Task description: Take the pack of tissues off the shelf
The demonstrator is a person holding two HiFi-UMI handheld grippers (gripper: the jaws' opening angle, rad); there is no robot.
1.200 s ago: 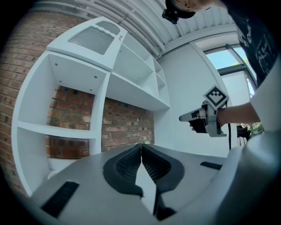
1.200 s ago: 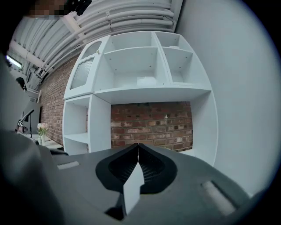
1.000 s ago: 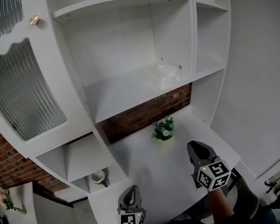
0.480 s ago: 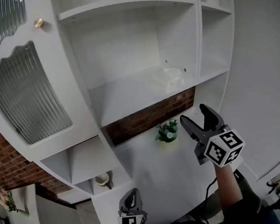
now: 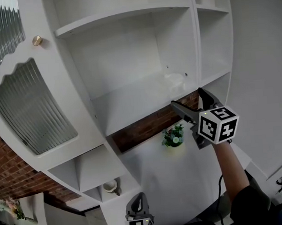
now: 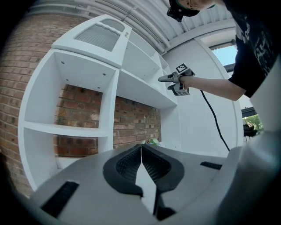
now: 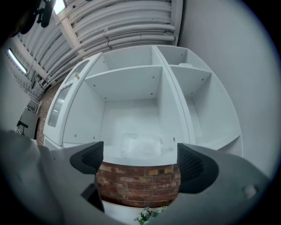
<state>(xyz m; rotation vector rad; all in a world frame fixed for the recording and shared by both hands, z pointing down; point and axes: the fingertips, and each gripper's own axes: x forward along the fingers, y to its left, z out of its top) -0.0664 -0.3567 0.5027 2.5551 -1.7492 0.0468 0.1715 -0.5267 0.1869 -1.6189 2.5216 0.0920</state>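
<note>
Aims the grey right tool (image 5: 187, 97), jaws just swung wide and empty, at the clear-wrapped white pack of tissues (image 5: 174, 79) lying untouched at the right end of the white shelf (image 5: 130, 98). Rests the left tool (image 5: 138, 196) low, closed on nothing, seemingly spare.

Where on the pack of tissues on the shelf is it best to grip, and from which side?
Likely its left and right edges, coming level from the open front: the pack of tissues lies flat on the shelf, walled behind and beside.
</note>
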